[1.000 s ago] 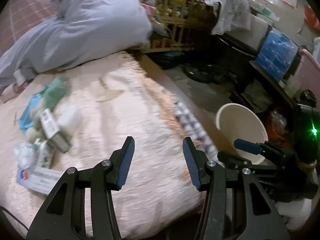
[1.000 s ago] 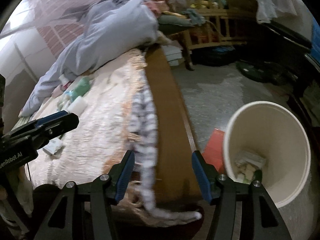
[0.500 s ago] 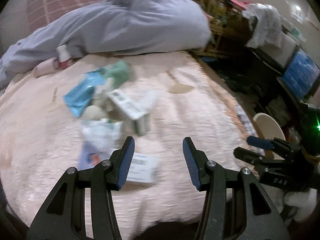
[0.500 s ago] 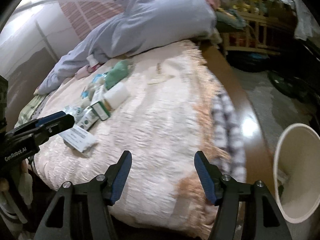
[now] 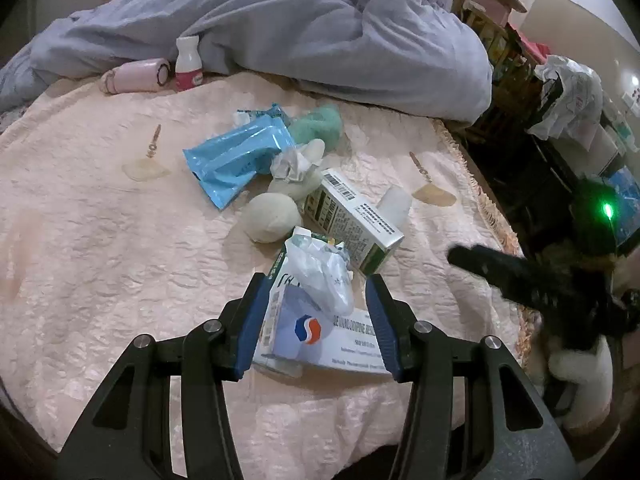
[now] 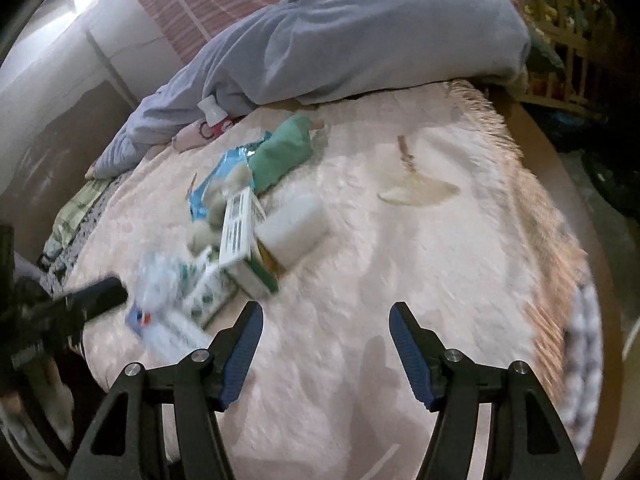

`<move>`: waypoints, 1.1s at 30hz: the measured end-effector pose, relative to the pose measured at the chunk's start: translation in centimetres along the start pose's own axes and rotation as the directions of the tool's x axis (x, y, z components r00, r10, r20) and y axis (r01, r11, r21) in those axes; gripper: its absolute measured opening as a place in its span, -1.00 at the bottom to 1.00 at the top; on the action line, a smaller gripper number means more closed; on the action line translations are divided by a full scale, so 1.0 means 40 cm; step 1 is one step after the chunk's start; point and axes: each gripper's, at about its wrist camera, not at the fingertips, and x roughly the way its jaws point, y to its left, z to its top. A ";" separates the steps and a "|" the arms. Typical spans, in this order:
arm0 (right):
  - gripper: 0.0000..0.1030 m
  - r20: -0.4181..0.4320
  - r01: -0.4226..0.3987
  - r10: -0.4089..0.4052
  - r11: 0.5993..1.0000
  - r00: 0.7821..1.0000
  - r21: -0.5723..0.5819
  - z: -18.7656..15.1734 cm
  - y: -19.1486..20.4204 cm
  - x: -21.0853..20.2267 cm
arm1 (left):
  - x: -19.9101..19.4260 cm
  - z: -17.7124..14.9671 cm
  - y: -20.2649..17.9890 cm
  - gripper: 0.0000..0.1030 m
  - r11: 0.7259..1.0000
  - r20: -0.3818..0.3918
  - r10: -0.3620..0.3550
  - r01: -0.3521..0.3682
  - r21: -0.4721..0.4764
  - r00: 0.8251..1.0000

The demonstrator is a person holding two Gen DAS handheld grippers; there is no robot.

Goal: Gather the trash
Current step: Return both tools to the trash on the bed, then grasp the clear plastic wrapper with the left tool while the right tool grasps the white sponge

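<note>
Two black grippers with blue pads hang over a pale pink quilted bedspread (image 5: 100, 240) strewn with trash. The left gripper (image 5: 316, 320) stands partly spread above a flat white carton with a red-and-blue logo (image 5: 320, 340) and a crumpled clear plastic wrapper (image 5: 324, 272); both lie between its pads, which press on neither. Just beyond lie a green-and-white box with a barcode (image 5: 352, 220), a whitish ball of paper (image 5: 272, 218), a shiny blue foil pouch (image 5: 236, 156) and a green cloth wad (image 5: 316, 128). The right gripper (image 6: 326, 348), its jaws just having widened, is spread with nothing between them, over bare bedspread beside the heap. A grey-blue duvet (image 5: 320, 28) is bunched behind.
</note>
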 end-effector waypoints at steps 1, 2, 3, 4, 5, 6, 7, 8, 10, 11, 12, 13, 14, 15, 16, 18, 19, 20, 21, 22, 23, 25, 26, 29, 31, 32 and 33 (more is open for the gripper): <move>0.23 -0.001 -0.009 0.009 1.000 1.000 0.009 0.015 0.003 0.013 | 0.006 0.002 0.000 -0.06 1.000 -0.004 -0.002 0.002 0.001 1.000; 0.23 -0.003 -0.020 0.020 1.000 1.000 0.020 0.033 0.008 0.029 | 0.012 0.006 -0.002 -0.06 1.000 -0.007 -0.003 0.003 0.002 1.000; 0.23 -0.005 -0.026 0.026 0.999 1.000 0.027 0.047 0.013 0.042 | 0.019 0.010 -0.002 -0.06 1.000 -0.013 -0.005 0.005 0.004 1.000; 0.23 -0.007 -0.030 0.030 0.999 1.000 0.033 0.060 0.018 0.055 | 0.028 0.014 0.000 -0.06 1.000 -0.018 -0.006 0.006 0.005 1.000; 0.23 -0.008 -0.034 0.034 0.999 0.999 0.039 0.076 0.023 0.070 | 0.037 0.018 0.000 -0.06 1.000 -0.024 -0.007 0.007 0.008 1.000; 0.23 -0.007 -0.039 0.040 0.998 0.999 0.046 0.091 0.027 0.086 | 0.042 0.019 0.001 -0.06 1.000 -0.027 -0.007 0.007 0.011 1.000; 0.23 -0.007 -0.043 0.043 0.998 0.999 0.054 0.103 0.032 0.100 | 0.051 0.022 0.002 -0.06 1.000 -0.031 -0.004 0.004 0.014 1.000; 0.23 -0.008 -0.045 0.046 0.997 0.999 0.069 0.116 0.032 0.118 | 0.057 0.024 0.004 -0.06 1.000 -0.033 0.000 0.000 0.014 0.999; 0.23 -0.017 -0.052 0.053 0.994 0.998 0.098 0.131 0.027 0.147 | 0.072 0.029 0.005 -0.06 1.000 -0.036 0.000 0.001 0.016 0.999; 0.23 -0.024 -0.057 0.060 0.992 0.998 0.115 0.136 0.023 0.164 | 0.076 0.031 0.005 -0.06 1.000 -0.033 -0.006 0.007 0.017 0.999; 0.23 -0.031 -0.064 0.069 0.990 0.997 0.128 0.139 0.018 0.178 | 0.079 0.034 0.004 -0.06 1.000 -0.028 -0.014 0.014 0.019 1.000; 0.22 -0.036 -0.070 0.076 0.988 0.996 0.138 0.140 0.015 0.190 | 0.084 0.035 0.002 -0.08 0.999 -0.028 -0.020 0.021 0.026 0.999; 0.13 -0.040 -0.073 0.080 0.986 0.996 0.149 0.138 0.011 0.203 | 0.086 0.035 0.000 -0.17 0.999 -0.028 -0.026 0.026 0.030 0.999; 0.01 -0.043 -0.078 0.086 0.984 0.995 0.158 0.136 0.008 0.214 | 0.090 0.035 -0.002 -0.31 0.999 -0.028 -0.036 0.037 0.035 0.999; -0.11 -0.046 -0.091 0.100 0.982 0.994 0.166 0.131 0.004 0.221 | 0.094 0.036 -0.004 -0.58 0.998 -0.034 -0.038 0.040 0.041 0.999; -0.21 -0.035 -0.110 0.117 0.980 0.993 0.167 0.123 0.003 0.224 | 0.097 0.037 -0.006 -0.70 0.998 -0.039 -0.044 0.046 0.046 0.998; -0.26 -0.029 -0.109 0.114 0.983 0.993 0.150 0.122 0.008 0.216 | 0.095 0.039 -0.005 -0.74 0.998 -0.037 -0.052 0.054 0.044 0.998; -0.30 -0.024 -0.111 0.115 0.984 0.993 0.138 0.121 0.011 0.208 | 0.090 0.041 -0.004 -0.76 0.997 -0.033 -0.062 0.064 0.039 0.998; -0.31 -0.016 -0.114 0.117 0.986 0.993 0.125 0.121 0.014 0.197 | 0.082 0.042 -0.003 -0.76 0.997 -0.025 -0.072 0.073 0.033 0.997; -0.33 -0.007 -0.115 0.116 0.987 0.993 0.110 0.121 0.017 0.185 | 0.074 0.046 -0.002 -0.76 0.996 -0.016 -0.081 0.082 0.027 0.997; -0.33 0.005 -0.109 0.109 0.990 0.994 0.091 0.122 0.022 0.166 | 0.066 0.050 -0.001 -0.77 0.996 -0.008 -0.089 0.089 0.021 0.996; -0.33 0.029 -0.107 0.106 0.992 0.994 0.068 0.122 0.026 0.133 | 0.047 0.059 0.000 -0.77 0.994 0.010 -0.107 0.107 0.005 0.994; -0.33 0.040 -0.110 0.108 0.992 0.993 0.062 0.120 0.025 0.114 | 0.040 0.062 -0.001 -0.77 0.994 0.017 -0.113 0.113 0.001 0.993; -0.33 0.054 -0.112 0.109 0.992 0.993 0.050 0.110 0.020 0.069 | 0.018 0.066 -0.020 -0.77 0.993 0.038 -0.120 0.120 0.006 0.992; -0.33 0.056 -0.107 0.105 0.994 0.993 0.039 0.097 0.018 0.044 | 0.010 0.063 -0.036 -0.77 0.993 0.044 -0.120 0.119 0.019 0.992; -0.33 0.055 -0.097 0.096 0.995 0.994 0.030 0.089 0.017 0.032 | 0.008 0.060 -0.045 -0.77 0.993 0.045 -0.120 0.119 0.024 0.992; -0.33 0.054 -0.092 0.090 0.995 0.994 0.026 0.080 0.015 0.024 | 0.006 0.057 -0.052 -0.77 0.993 0.046 -0.119 0.118 0.030 0.992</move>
